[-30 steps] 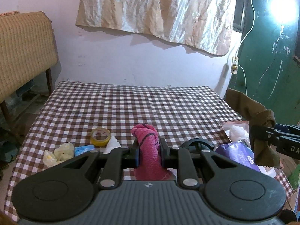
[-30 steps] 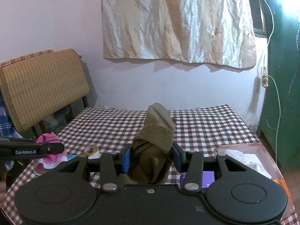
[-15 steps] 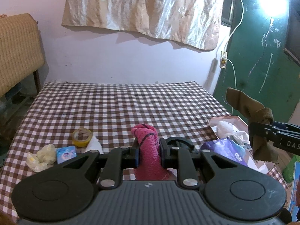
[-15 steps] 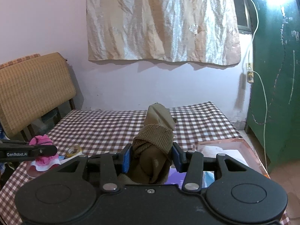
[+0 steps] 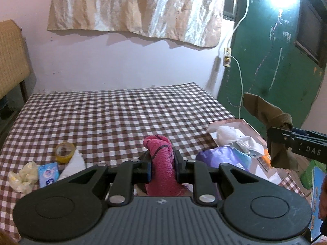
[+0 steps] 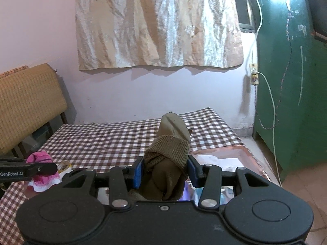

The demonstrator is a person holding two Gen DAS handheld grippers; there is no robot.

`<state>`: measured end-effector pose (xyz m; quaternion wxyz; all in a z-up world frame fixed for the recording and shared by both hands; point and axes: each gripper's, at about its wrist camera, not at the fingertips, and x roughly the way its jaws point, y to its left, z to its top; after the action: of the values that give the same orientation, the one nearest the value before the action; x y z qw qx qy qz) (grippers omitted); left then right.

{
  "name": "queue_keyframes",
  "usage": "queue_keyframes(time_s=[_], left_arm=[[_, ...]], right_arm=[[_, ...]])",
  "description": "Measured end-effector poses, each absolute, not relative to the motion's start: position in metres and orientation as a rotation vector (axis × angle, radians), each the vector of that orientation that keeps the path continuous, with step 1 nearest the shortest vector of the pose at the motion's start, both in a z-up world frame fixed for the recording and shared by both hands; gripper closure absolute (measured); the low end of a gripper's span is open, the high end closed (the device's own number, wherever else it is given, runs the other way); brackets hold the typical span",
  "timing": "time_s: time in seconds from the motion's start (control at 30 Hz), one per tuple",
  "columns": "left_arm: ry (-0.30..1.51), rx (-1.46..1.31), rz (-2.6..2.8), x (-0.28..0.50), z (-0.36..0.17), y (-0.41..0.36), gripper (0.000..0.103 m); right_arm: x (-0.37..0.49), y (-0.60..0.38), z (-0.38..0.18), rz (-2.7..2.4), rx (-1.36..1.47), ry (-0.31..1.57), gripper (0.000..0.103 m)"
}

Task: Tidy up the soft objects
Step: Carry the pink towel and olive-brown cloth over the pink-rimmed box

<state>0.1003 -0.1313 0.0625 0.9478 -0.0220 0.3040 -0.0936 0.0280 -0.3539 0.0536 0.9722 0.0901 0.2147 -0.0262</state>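
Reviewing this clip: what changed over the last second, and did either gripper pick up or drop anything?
Both wrist views swung right: the tape roll and tissue pack slid left in the left view, and the pink-rimmed tray came further into the right view. Nothing taken or released. The left gripper stays shut on the pink cloth, the right gripper on the olive cloth.

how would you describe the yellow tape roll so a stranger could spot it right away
On the checked tablecloth, look at the small clutter near its left front edge. The tape roll lies flat behind a blue tissue packet and a crumpled pale wad, the only ring-shaped thing there.
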Motion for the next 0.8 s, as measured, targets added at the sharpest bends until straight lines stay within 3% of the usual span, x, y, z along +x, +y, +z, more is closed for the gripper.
queue_keyframes(time_s=[0.8], left_arm=[[0.665,-0.008,-0.401,0.124,0.047,-0.224,0.080]], right_arm=[[0.012,-0.441,0.028,-0.178,0.198,0.486,0.049]])
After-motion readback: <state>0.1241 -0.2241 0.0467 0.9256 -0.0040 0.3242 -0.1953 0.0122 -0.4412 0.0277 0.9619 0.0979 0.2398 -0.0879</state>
